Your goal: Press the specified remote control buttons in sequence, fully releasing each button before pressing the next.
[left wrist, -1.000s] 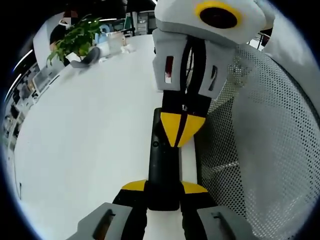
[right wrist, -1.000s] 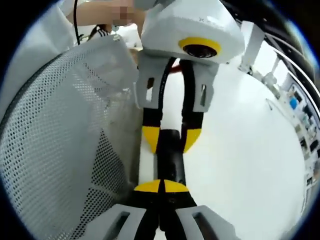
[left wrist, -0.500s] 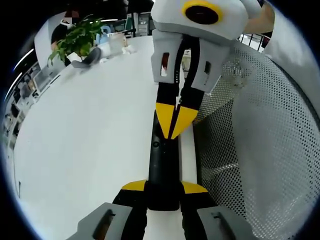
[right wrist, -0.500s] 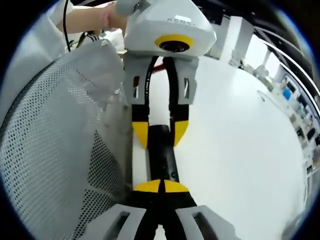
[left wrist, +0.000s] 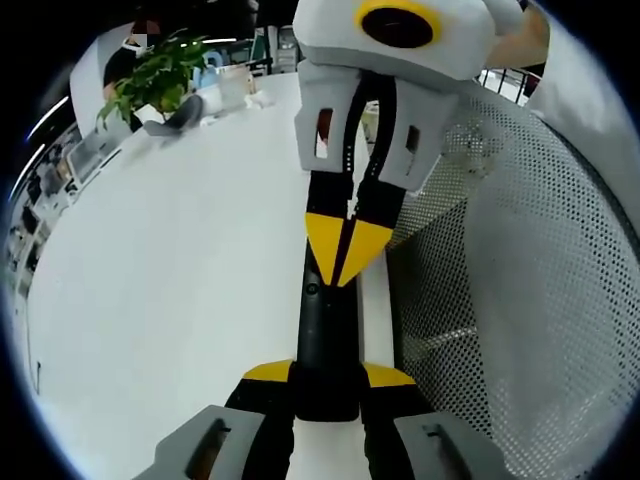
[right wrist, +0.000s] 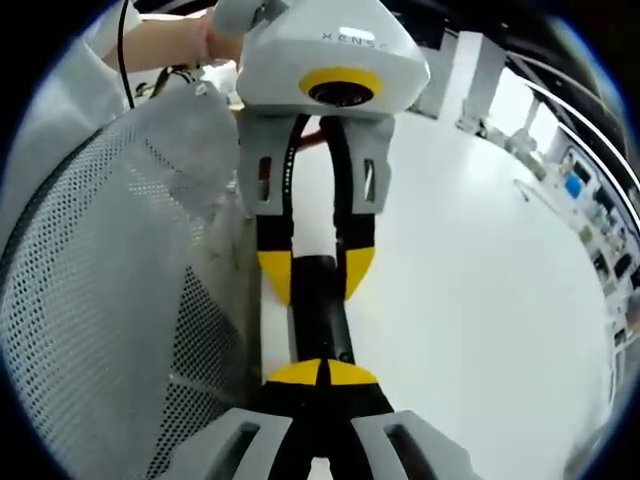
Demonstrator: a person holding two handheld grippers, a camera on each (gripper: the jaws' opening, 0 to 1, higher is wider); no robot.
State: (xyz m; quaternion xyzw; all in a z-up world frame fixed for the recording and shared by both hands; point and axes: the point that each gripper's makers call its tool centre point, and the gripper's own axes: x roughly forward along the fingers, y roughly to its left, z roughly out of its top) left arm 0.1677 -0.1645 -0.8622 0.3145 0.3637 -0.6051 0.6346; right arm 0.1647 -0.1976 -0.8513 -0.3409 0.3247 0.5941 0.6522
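My left gripper (left wrist: 328,378) is clamped on the near end of the black remote control (left wrist: 326,330), which lies along the white table (left wrist: 170,300) and runs toward 12 o'clock in the left gripper view. My right gripper (right wrist: 321,372) has its 2 yellow tips pinched together with nothing between them, resting over the remote in the right gripper view; from the left gripper view it comes down from 12 o'clock, tips meeting in a point on the remote's upper half. The mesh basket (left wrist: 520,300) stands just beside the remote at 3 o'clock.

I judge I'm at or near a press. To do it well, I'd keep my left grip steady so the remote can't skid, push straight down with the joined tips, then lift fully clear before shifting to the next button.
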